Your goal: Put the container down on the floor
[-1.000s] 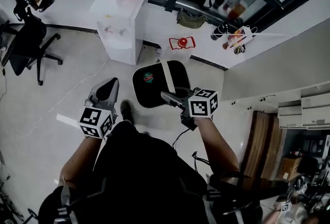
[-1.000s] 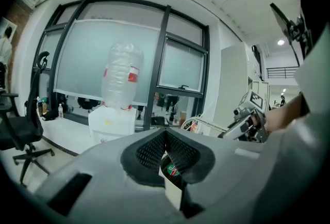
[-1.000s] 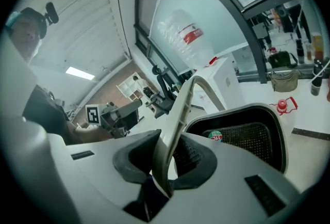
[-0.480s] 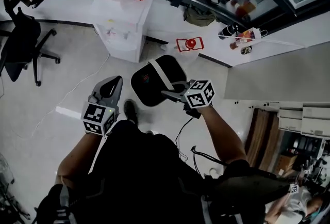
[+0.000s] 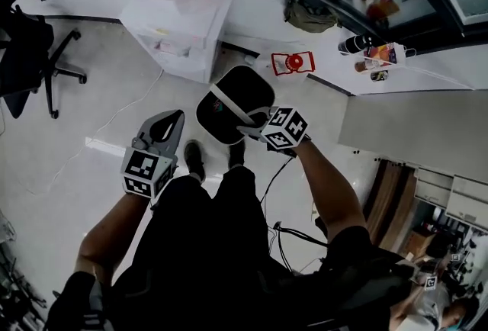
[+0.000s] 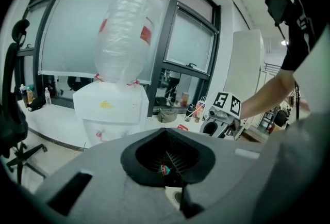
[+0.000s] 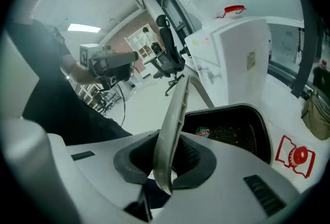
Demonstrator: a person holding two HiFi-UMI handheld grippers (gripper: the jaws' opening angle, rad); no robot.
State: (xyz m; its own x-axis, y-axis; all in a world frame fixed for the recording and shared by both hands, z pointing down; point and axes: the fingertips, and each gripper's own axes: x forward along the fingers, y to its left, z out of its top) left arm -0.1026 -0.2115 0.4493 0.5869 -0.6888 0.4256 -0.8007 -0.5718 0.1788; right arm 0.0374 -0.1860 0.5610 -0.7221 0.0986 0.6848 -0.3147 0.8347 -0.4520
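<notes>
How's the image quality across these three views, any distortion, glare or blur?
Head view: wide-angle stretch toward the edges, the person's dark clothing underexposed. Left gripper view: strong fisheye, black corners, window frames bowed, water bottle backlit. Right gripper view: fisheye too, container handle close to the lens and slightly soft.

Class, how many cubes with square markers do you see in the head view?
2: the left cube sits left of centre; the right cube sits at centre, beside the black container. None seems hidden.
</notes>
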